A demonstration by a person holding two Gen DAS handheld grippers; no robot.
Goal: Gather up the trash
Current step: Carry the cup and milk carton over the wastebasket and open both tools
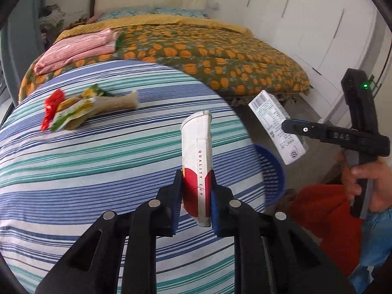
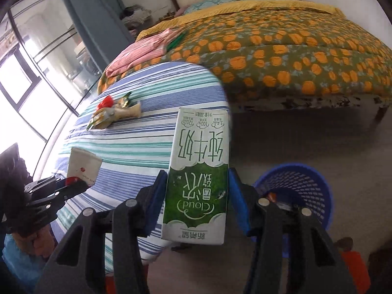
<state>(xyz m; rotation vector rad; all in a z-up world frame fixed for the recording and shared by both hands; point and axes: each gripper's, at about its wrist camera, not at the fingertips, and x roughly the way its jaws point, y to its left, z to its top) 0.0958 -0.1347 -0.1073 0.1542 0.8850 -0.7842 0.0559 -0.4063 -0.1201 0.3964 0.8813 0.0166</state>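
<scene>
My left gripper (image 1: 196,183) is shut on a flattened white-and-red paper cup (image 1: 197,156), held above the striped table (image 1: 73,183). It also shows in the right wrist view (image 2: 69,183) with the cup (image 2: 83,164). My right gripper (image 2: 197,191) is shut on a green-and-white milk carton (image 2: 198,171), held past the table's edge, left of the blue mesh basket (image 2: 303,186). The carton (image 1: 274,122) and right gripper (image 1: 285,125) show in the left wrist view above the basket (image 1: 272,169). A heap of wrappers (image 1: 80,107) lies on the table's far side.
A bed with an orange-patterned quilt (image 1: 208,56) stands behind the table, with folded pink cloth (image 1: 76,49) on it. White wardrobe doors (image 1: 306,24) are at the right. Windows (image 2: 29,73) are at the left. Grey floor (image 2: 306,137) lies between table and bed.
</scene>
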